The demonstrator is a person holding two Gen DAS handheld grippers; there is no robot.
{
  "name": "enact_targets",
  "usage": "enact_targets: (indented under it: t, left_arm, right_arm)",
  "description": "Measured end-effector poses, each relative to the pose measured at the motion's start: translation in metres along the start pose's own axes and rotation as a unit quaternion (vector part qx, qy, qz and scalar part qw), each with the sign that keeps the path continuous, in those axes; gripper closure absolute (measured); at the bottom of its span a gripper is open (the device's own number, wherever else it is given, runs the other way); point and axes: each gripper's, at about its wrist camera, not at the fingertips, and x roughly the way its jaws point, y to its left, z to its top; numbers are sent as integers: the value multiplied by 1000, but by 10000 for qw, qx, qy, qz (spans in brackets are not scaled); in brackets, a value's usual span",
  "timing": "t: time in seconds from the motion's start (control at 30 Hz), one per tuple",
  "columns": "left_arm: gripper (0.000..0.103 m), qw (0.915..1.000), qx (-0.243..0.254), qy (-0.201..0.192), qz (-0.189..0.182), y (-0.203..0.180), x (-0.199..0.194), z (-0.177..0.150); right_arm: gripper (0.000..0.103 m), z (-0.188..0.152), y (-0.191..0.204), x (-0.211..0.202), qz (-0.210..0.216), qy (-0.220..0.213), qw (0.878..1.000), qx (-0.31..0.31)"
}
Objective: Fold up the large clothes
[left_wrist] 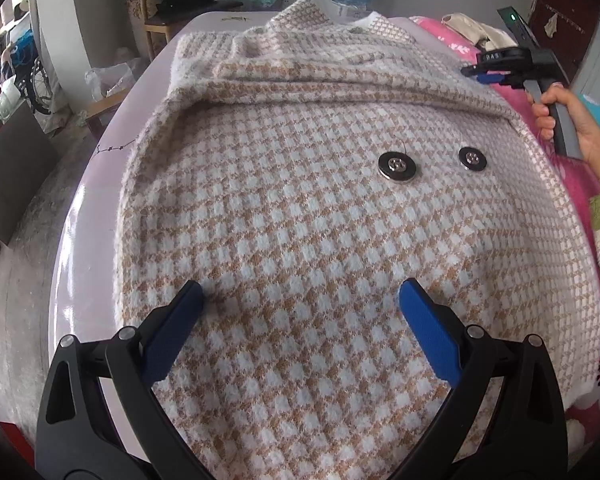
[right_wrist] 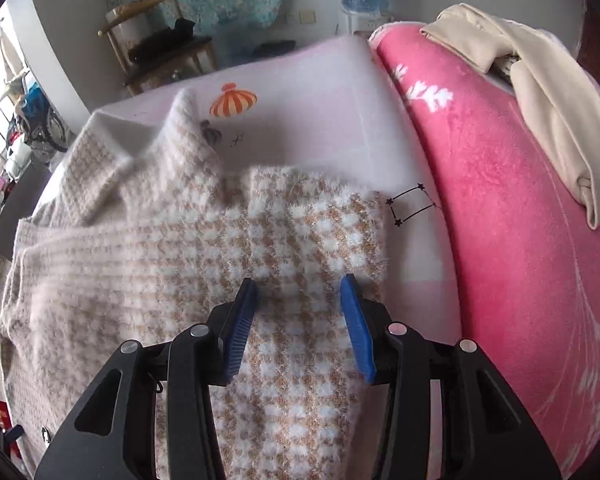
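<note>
writing: none legible | coat (left_wrist: 300, 216) far edge folded | left hand-held gripper (left_wrist: 300, 300) spread over coat | right hand-held gripper (right_wrist: 300, 292) part-spread over sleeve (right_wrist: 316, 224), pinching nothing

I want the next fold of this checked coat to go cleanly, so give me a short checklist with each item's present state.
1. Left gripper open above the coat: ok.
2. Sleeve between the right gripper pads: ok; firmly pinched: cannot tell.
3. Sleeve folded onto the coat body: ok.
4. Buttons face up, uncovered: ok.
5. Collar flat: not ok, it stands rumpled.
6. Pink blanket off the coat: ok.
</note>
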Motion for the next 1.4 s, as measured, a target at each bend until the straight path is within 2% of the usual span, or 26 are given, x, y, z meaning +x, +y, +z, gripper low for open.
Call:
enact_targets:
  t: [0.07,0.2,0.3,0.43,0.53,0.63,0.73,0.83,1.0,1.13,1.23,1.33,1.4]
  left_arm:
    - [8,9996,-166,-231,-29,11,-15,0]
    - [8,9972,-476,-579,-49,38,-47,-10]
    - [8,9957,-664,-643,17,55,-65,-28]
    - [10,9945,-947,-441,101,71,-77,-58]
    - [29,9931,-1161,-170,27,77,-78,-82]
    - [40,9908,-1340,109,-134,77,-76,-105]
    - [45,9890,-1423,327,-230,73,-77,-126]
    - [46,9864,-1521,550,-291,70,-79,-143]
    - [47,9758,-1859,942,-662,70,-72,-165]
    - [47,9686,-2069,1034,-916,71,-66,-174]
    - [47,9621,-2248,1035,-1141,74,-60,-178]
    - [47,9564,-2389,1017,-1334,77,-58,-182]
    - [55,9565,-2351,959,-1439,75,-60,-183]
  right_arm:
    - [55,-16,6,-30,228,-83,9997,-42]
    - [37,-75,12,-98,527,-345,9975,-323]
    - [36,-127,7,-130,701,-174,9968,-347]
    - [36,-208,-9,-155,898,251,9956,82]
    - [36,-261,-16,-168,866,511,9942,394]
    - [36,-306,-17,-177,967,774,9897,716]
    - [36,-339,-13,-184,1047,993,9854,900]
    - [37,-362,-6,-189,1144,1119,9826,942]
    - [45,-384,-10,-184,1184,1360,9763,1193]
    - [49,-397,-22,-182,1389,1370,9693,1495]
    - [58,-401,-27,-174,1658,1393,9609,1725]
    - [71,-407,-28,-169,1910,1419,9529,1882]
    - [81,-408,-25,-173,1992,1356,9526,1854]
